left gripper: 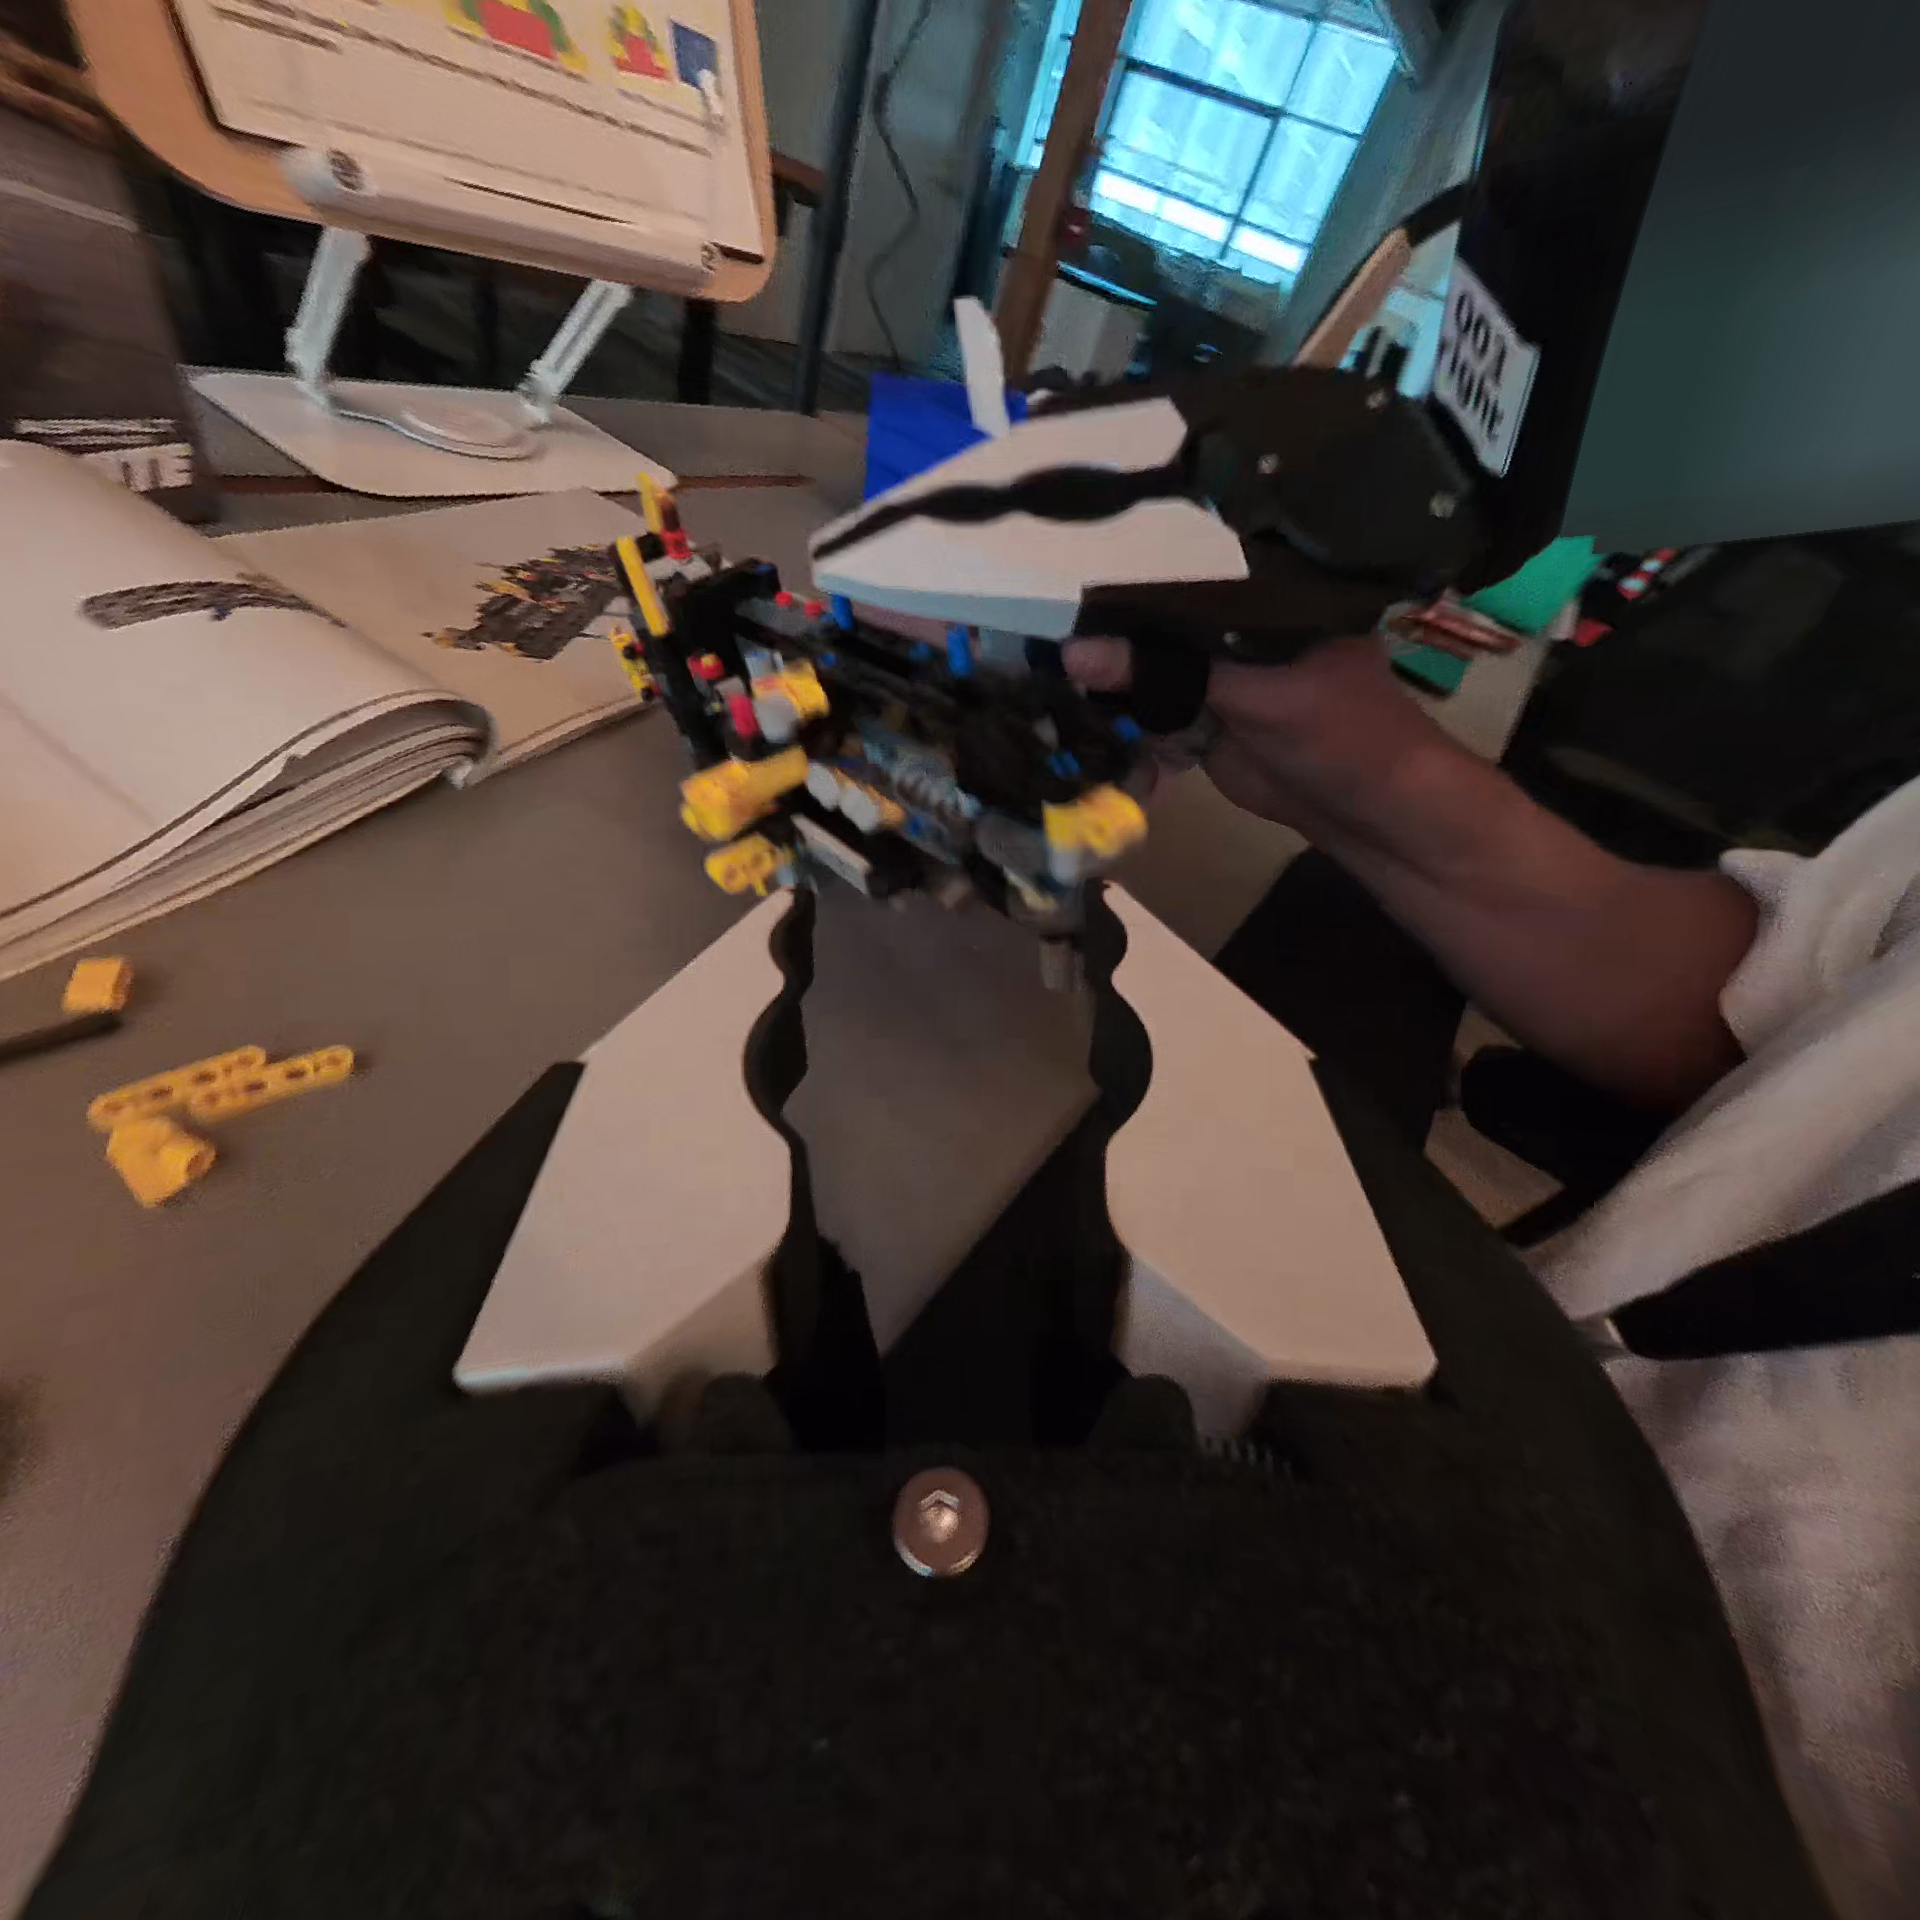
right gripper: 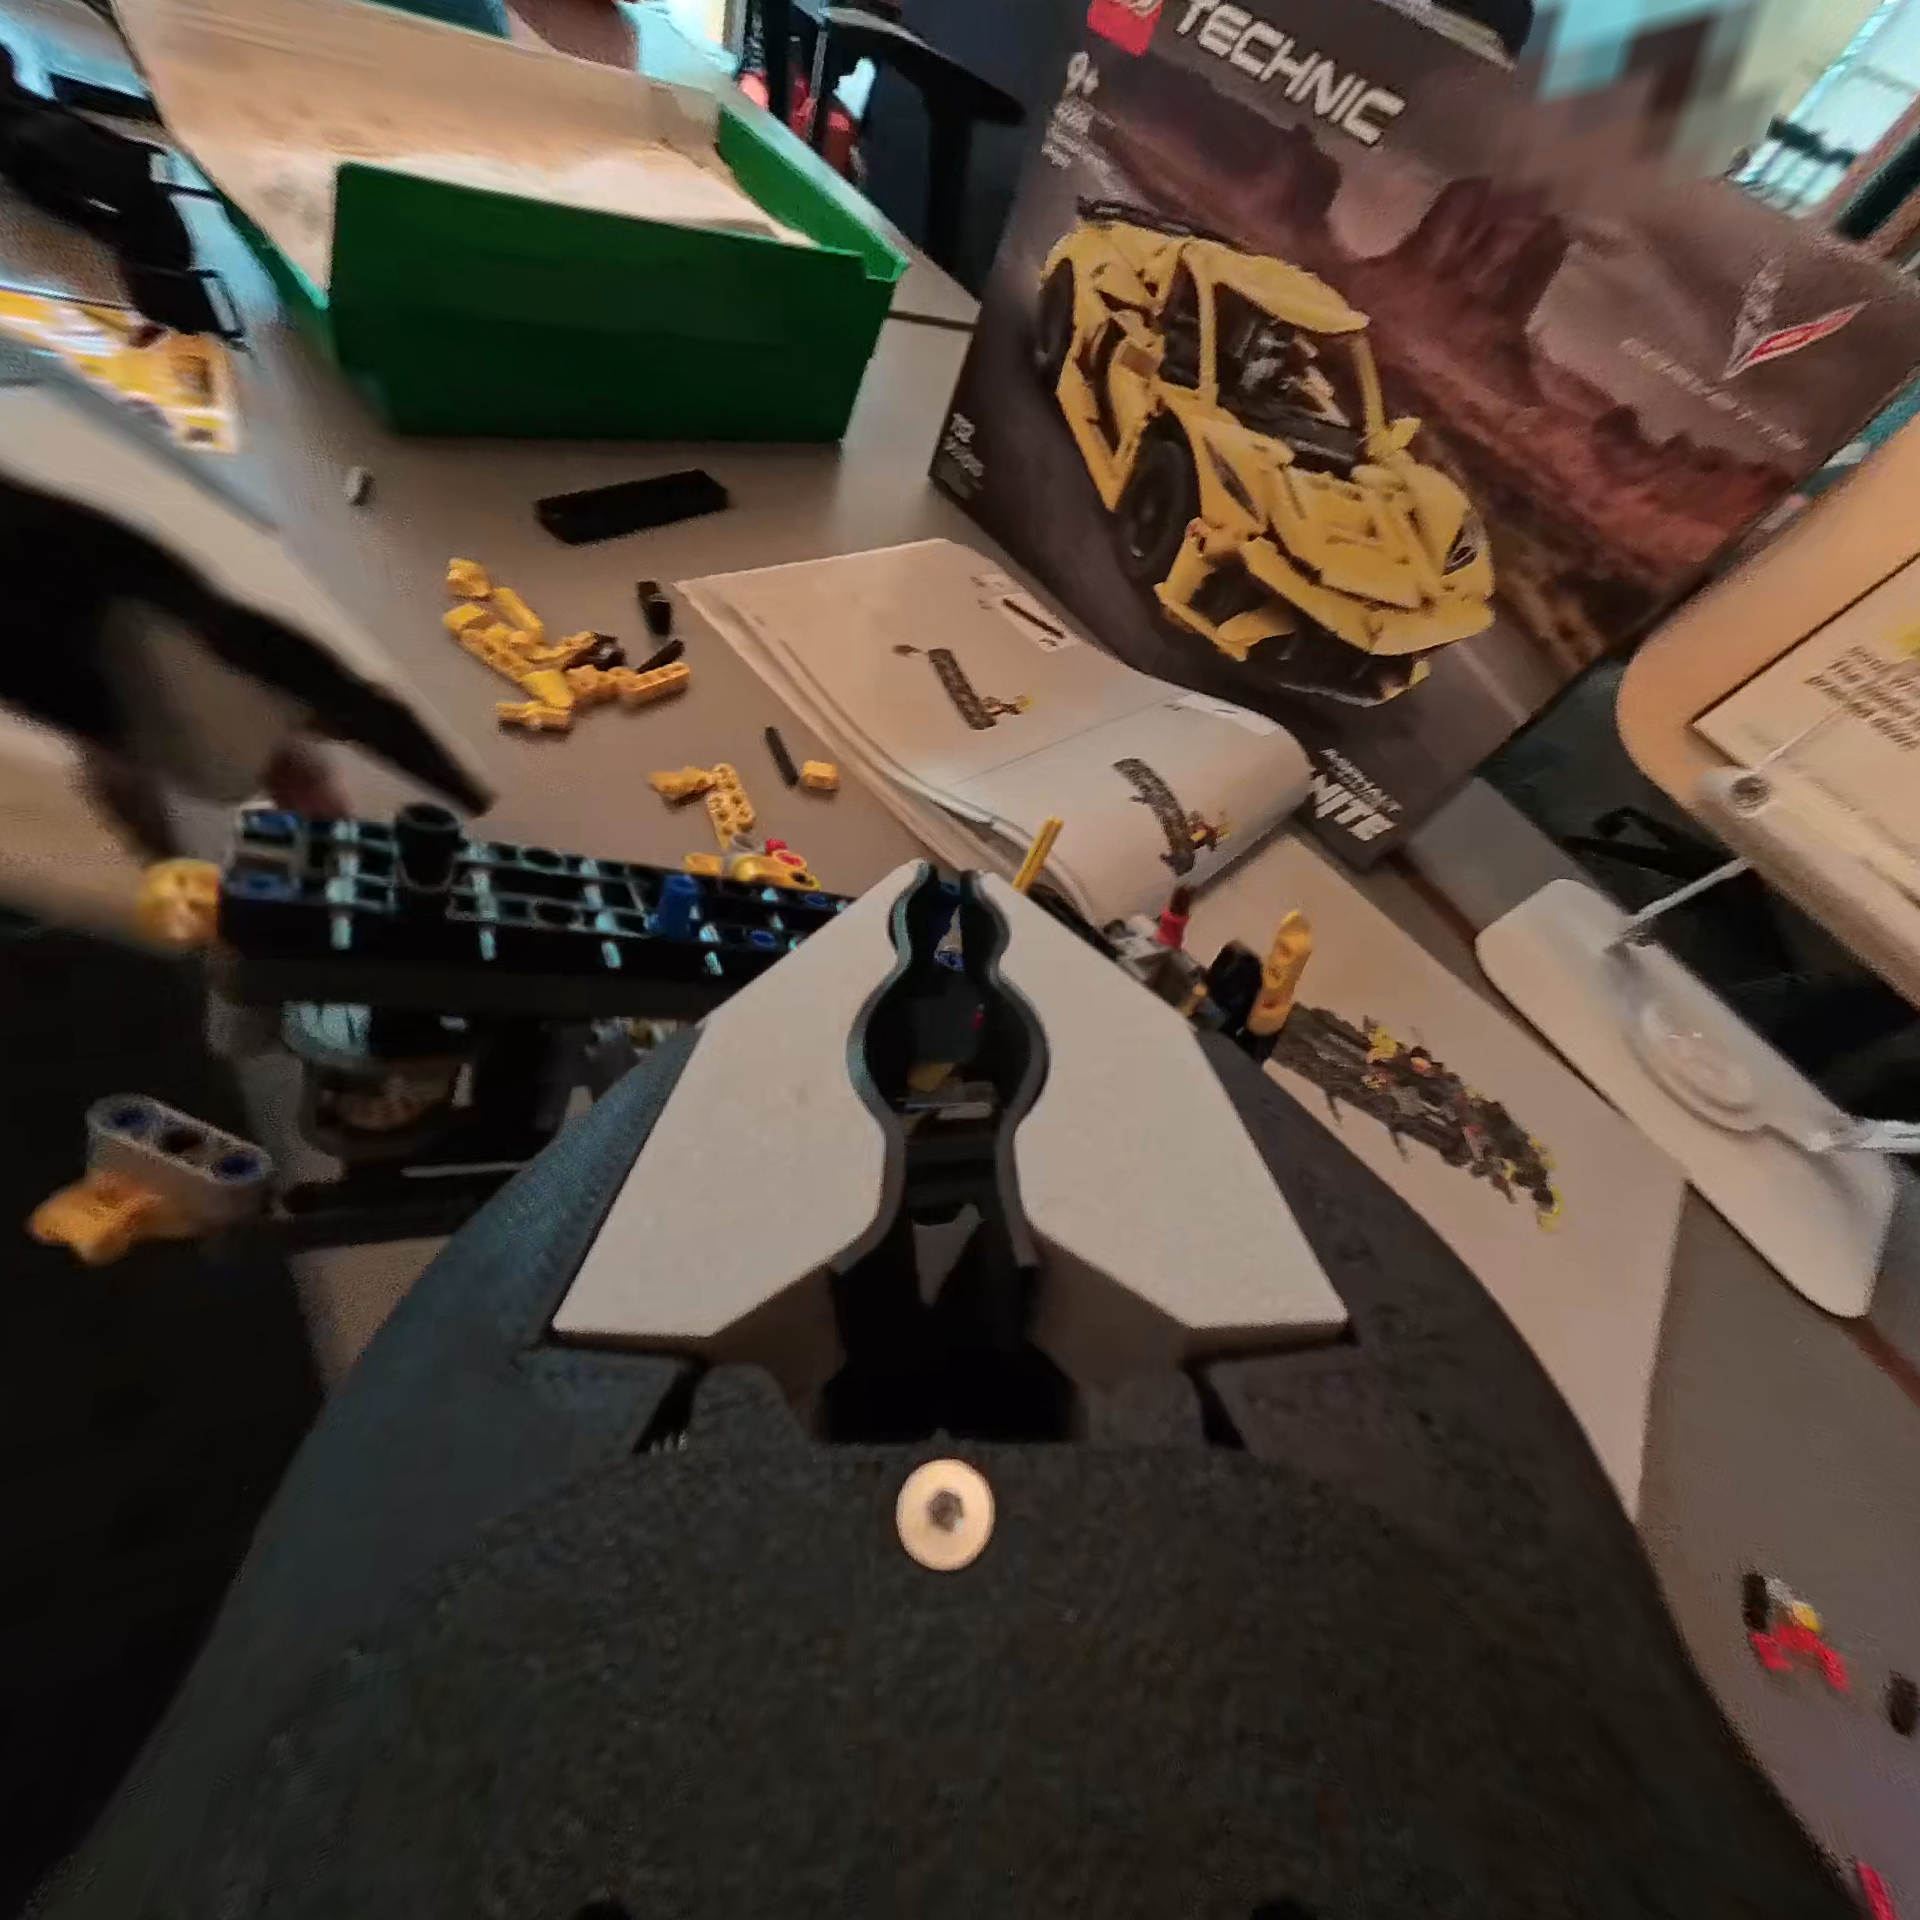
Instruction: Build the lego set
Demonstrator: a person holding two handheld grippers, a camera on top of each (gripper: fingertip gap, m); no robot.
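The partly built black, yellow and grey lego model [left gripper: 883, 748] is held up above the table. My left gripper [left gripper: 945, 914] has its jaws apart around the model's lower end and grips it. My right gripper [right gripper: 940, 894] is shut, with a small blue pin [right gripper: 938, 906] between its tips at the model's edge. In the left wrist view the right gripper [left gripper: 831, 551] comes in from the right over the model, held by a hand. In the right wrist view the model [right gripper: 520, 914] stretches to the left, and the blurred left gripper [right gripper: 312, 675] sits at its far end.
An open instruction booklet [left gripper: 260, 675] [right gripper: 1039, 727] lies on the grey table. Loose yellow pieces [left gripper: 208, 1091] [right gripper: 561, 655] are scattered beside it. The set's box [right gripper: 1351, 416], a green bin [right gripper: 603, 312] and a white stand [right gripper: 1662, 1070] stand behind. A person's arm [left gripper: 1455, 810] is at right.
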